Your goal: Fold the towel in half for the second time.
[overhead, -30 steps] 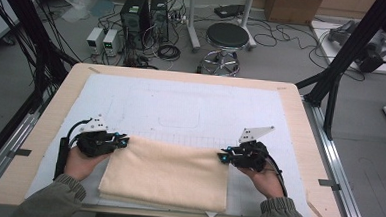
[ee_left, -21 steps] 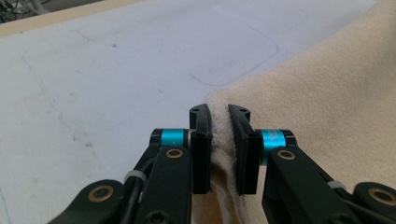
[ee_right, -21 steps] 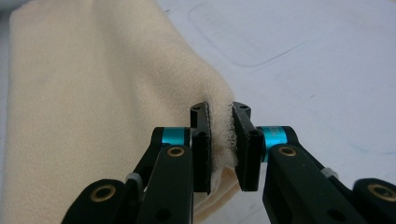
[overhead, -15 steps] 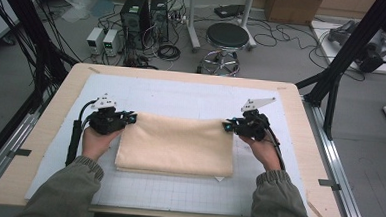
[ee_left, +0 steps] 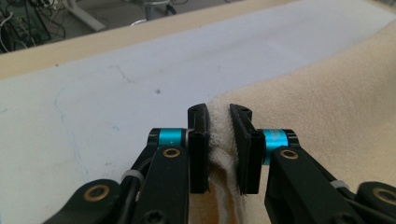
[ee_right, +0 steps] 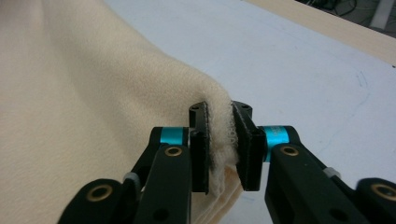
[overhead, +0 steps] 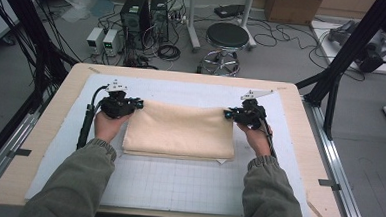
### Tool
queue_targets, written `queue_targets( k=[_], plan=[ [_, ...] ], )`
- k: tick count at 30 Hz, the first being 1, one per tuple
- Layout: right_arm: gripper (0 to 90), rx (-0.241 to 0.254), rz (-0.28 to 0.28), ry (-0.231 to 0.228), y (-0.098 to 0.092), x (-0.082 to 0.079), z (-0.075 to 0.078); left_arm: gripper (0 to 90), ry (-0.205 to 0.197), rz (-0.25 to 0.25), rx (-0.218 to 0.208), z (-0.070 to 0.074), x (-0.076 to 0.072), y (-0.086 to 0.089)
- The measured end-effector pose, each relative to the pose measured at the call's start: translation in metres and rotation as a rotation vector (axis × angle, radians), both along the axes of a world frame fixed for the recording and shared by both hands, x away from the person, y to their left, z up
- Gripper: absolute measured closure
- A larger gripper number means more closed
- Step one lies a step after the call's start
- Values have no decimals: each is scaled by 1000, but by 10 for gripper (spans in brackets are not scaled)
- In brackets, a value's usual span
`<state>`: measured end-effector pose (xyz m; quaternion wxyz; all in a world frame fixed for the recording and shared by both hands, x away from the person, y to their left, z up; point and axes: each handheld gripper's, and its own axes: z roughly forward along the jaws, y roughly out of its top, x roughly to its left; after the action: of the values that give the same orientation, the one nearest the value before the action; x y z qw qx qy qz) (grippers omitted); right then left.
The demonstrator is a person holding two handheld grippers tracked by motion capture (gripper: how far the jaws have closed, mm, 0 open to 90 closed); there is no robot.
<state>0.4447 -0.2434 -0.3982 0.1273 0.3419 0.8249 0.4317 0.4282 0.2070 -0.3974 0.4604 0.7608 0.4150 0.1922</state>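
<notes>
A cream towel (overhead: 180, 130) lies folded on the white mat, several layers showing at its near edge. My left gripper (overhead: 137, 104) holds the towel's far left corner and my right gripper (overhead: 227, 113) its far right corner. In the left gripper view the jaws (ee_left: 219, 112) pinch a thick fold of the towel (ee_left: 327, 107). In the right gripper view the jaws (ee_right: 219, 109) clamp the towel's (ee_right: 93, 93) edge the same way. Both pairs of jaws have just been opening slightly, with cloth still pressed between the pads.
The white gridded mat (overhead: 177, 188) covers a wooden table (overhead: 55, 111). Black frame posts (overhead: 344, 51) stand at both sides. A stool (overhead: 227, 37), computer cases (overhead: 146, 11) and cables sit on the floor beyond the far edge.
Both hands have carried the towel's edge away from the person, laying it over itself. The towel now lies farther up the mat and looks narrower front to back.
</notes>
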Motion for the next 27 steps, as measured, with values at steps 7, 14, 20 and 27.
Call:
queue_targets(
  k=[7,14,20,27],
  plan=[
    [545,41,-60,26,-5,0,-5,562,48,18,-7,-5,3,13],
    [517,35,15,20,-3,-21,2,549,10,-34,-37,1,-17,18],
    [529,33,52,2,-2,-41,2,554,7,-78,-19,-10,-36,22],
    [560,-6,100,27,8,-52,-1,617,15,-140,-11,-19,-57,23]
  ],
)
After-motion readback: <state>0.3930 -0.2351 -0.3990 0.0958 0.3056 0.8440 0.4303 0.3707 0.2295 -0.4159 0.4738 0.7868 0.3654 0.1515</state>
